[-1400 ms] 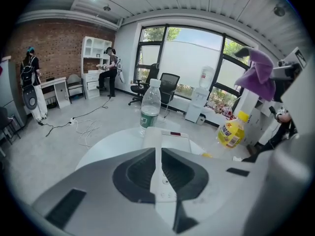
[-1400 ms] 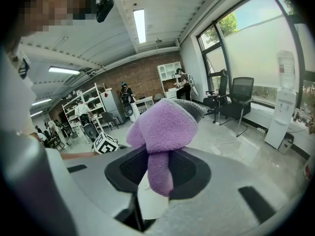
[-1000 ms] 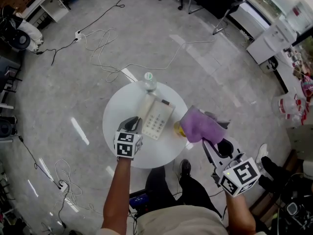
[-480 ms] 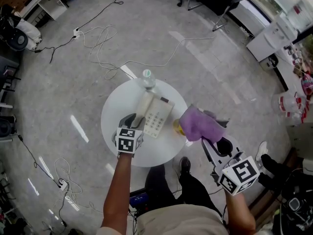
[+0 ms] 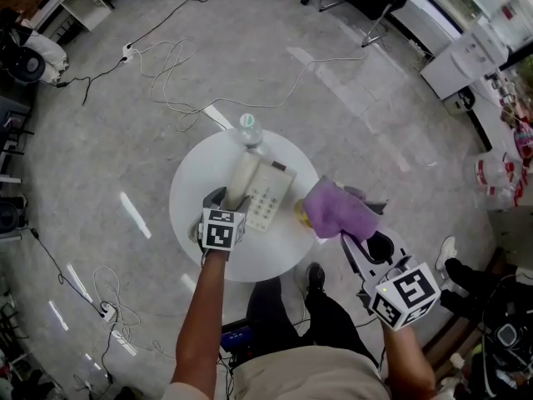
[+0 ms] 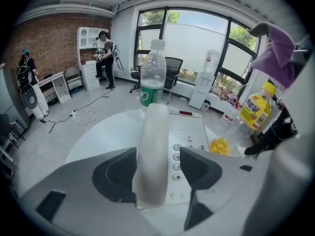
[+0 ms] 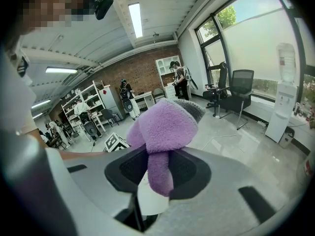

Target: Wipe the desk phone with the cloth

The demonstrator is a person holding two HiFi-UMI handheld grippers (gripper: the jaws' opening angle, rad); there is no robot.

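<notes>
Desk phone (image 5: 268,197) lies keypad up on the round white table (image 5: 190,192), its pale handset (image 6: 152,151) resting along its left side. The purple cloth (image 5: 337,212) hangs bunched from the right tool (image 7: 158,168), whose jaws are clamped narrow on it; it is held up off the table's right edge, apart from the phone. A clear water bottle (image 6: 152,77) stands just behind the phone, its green label too small to read. A yellow bottle (image 6: 257,109) stands at the phone's right; I can't make out its blue and red lettering. The left tool (image 6: 157,167) straddles the handset, jaws wide, with a gap at the right jaw. A second ago it was shut and nearer the table's edge; its jaws have just been opening as it dropped over the handset. The right tool and cloth have barely shifted.
</notes>
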